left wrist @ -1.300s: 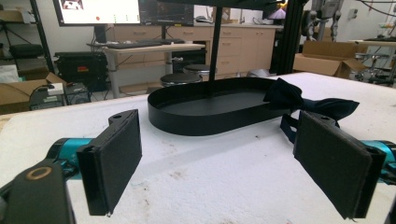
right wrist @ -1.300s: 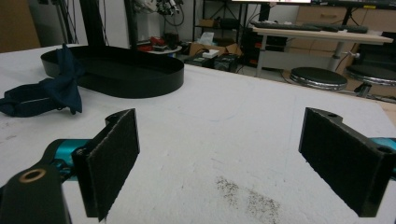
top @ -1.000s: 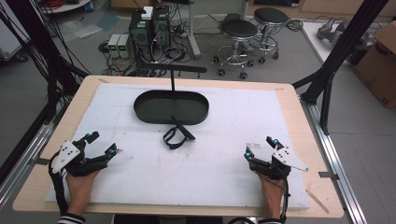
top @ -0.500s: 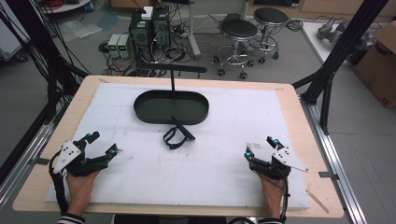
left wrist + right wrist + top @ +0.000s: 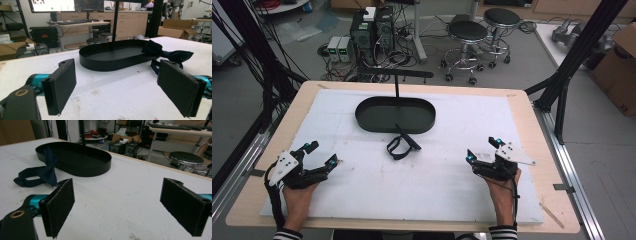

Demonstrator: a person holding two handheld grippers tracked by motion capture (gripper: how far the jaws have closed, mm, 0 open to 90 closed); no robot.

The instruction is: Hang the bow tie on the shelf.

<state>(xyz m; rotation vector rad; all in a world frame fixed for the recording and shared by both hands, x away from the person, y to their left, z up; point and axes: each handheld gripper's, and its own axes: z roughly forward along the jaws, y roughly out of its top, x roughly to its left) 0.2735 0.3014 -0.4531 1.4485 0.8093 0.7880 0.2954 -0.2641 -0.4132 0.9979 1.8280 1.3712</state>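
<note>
- Left gripper [image 5: 319, 155]: it has barely shifted over the last second, resting low on the white mat [image 5: 437, 200] near the left front; jaws spread wide, nothing between them; the pads [image 5: 61, 86] are bare.
- Right gripper [image 5: 484, 150]: likewise unmoved at the right front; jaws wide apart, holding and touching nothing but the mat beneath.
- Bow tie [image 5: 401, 145]: dark navy, lying where it was, its bow leaning against the front rim of the black oval tray [image 5: 362, 112], its strap looped on the mat; between the two grippers and well apart from both.
- Judgement: with nothing changed, no grasp has begun; the tie seems the likely thing to pick up.
</note>
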